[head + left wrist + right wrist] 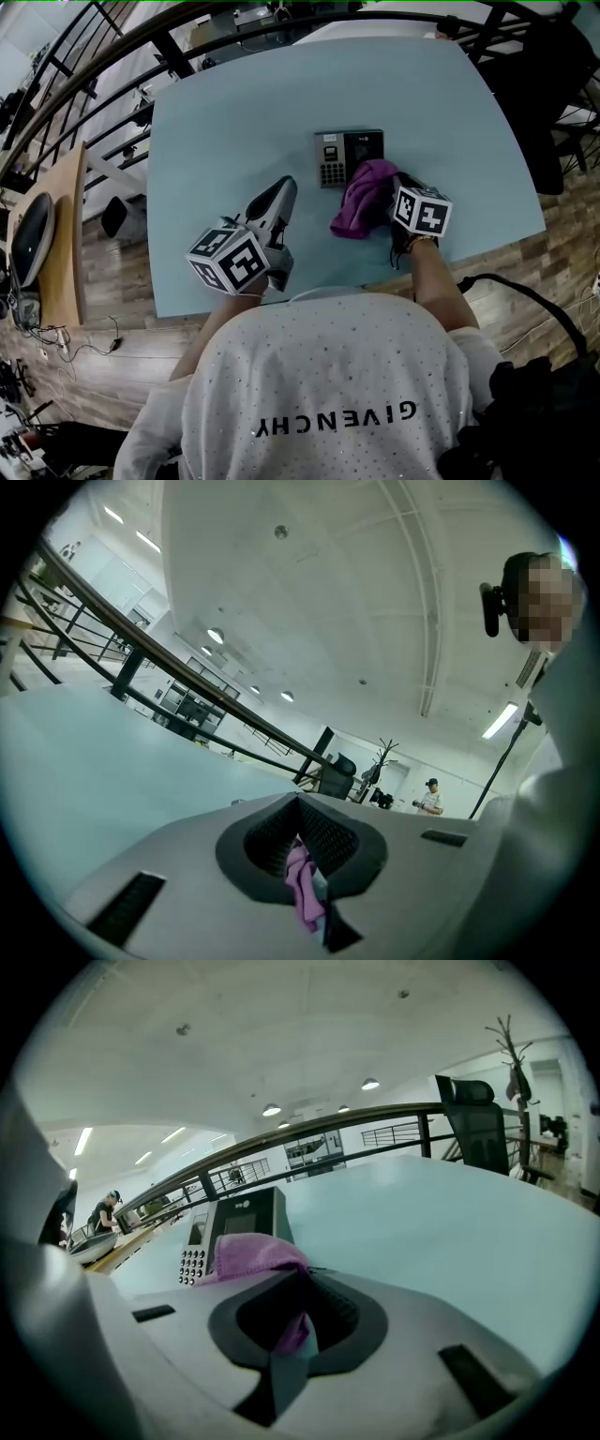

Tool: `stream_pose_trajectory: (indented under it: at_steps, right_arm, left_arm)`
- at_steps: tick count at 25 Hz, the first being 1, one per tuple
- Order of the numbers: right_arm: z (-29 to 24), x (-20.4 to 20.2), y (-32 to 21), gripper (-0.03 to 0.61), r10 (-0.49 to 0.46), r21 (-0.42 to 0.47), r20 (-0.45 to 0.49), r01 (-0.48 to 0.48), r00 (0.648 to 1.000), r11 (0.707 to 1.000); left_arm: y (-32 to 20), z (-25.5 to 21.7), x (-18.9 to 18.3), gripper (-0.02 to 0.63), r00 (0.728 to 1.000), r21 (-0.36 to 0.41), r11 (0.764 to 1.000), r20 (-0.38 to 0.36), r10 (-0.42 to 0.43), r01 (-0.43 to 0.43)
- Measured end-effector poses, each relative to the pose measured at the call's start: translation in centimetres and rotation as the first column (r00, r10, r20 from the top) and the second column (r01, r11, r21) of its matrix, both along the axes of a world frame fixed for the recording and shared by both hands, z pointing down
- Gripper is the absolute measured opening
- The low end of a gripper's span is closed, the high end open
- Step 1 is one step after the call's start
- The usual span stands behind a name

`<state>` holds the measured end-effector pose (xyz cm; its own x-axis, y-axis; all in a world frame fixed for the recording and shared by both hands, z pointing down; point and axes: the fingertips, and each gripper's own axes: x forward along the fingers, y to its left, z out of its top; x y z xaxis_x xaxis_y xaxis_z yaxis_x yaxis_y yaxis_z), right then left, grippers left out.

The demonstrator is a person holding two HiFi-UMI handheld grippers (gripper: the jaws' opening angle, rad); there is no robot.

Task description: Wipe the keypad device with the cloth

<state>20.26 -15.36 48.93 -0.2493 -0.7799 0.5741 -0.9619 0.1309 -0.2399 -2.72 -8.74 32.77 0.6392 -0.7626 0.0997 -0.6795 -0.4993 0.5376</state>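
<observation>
The black keypad device [349,157] lies on the light blue table [234,122], a little past its middle. A purple cloth [360,198] is bunched just in front of the device, overlapping its near right corner. My right gripper [390,190] comes in from the right and is shut on the cloth. In the right gripper view the cloth [251,1249] is pinched at the right gripper [302,1271], with the device [239,1218] right behind it. My left gripper [284,186] rests shut and empty to the left of the device. Through the left gripper [300,801] a bit of cloth [302,889] shows.
A dark railing [122,47] runs round the table's far and left sides. A wooden desk [66,234] with a dark object stands at the left. A black office chair [480,1127] is beyond the table's far right. The table's near edge [187,314] is close to the person's body.
</observation>
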Motion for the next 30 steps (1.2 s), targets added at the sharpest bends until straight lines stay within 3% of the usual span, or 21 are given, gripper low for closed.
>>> stream_pose_trajectory:
  at_steps: [7,11,14,17,20,23,26,30]
  right_arm:
    - [-1.0,0.8,0.3,0.029,0.024,0.046,0.012,-0.025,1.000,0.999]
    - [-2.9,-4.1,0.8,0.029,-0.174,0.137,0.095,0.160,0.980,0.977]
    - [-3.3,-8.4,2.0,0.029,-0.346,0.158,0.115,0.327,0.931,0.932]
    - [-3.2,-12.2,3.0,0.029,-0.492,0.151,0.061,0.479,0.869,0.865]
    - [-2.9,-15.6,3.8,0.029,-0.585,0.138,0.012,0.578,0.811,0.804]
    - [-2.7,-17.9,4.2,0.029,-0.639,0.136,-0.009,0.634,0.769,0.761]
    - [-2.4,-18.9,3.8,0.029,-0.642,0.125,-0.024,0.640,0.766,0.758]
    - [-1.7,-18.7,2.7,0.029,-0.592,0.100,-0.051,0.594,0.804,0.798]
  left_arm:
    - [0.2,0.3,1.0,0.000,1.000,0.002,1.000,0.000,0.023,-0.023]
    - [0.4,-0.1,1.1,0.000,0.999,0.019,0.999,-0.023,0.029,-0.029]
    - [0.5,0.2,1.0,0.000,1.000,0.003,1.000,-0.006,0.018,-0.018]
    - [0.7,0.3,0.6,0.000,1.000,-0.011,1.000,0.004,-0.003,0.003]
    - [1.0,0.2,-0.4,0.000,1.000,-0.011,1.000,0.016,-0.022,0.023]
    - [1.4,0.2,-1.8,0.000,0.998,-0.009,0.998,0.028,-0.057,0.057]
    - [1.7,0.2,-3.1,0.000,0.995,-0.011,0.995,0.037,-0.096,0.097]
    - [2.3,0.3,-4.3,0.000,0.990,-0.016,0.991,0.045,-0.130,0.131]
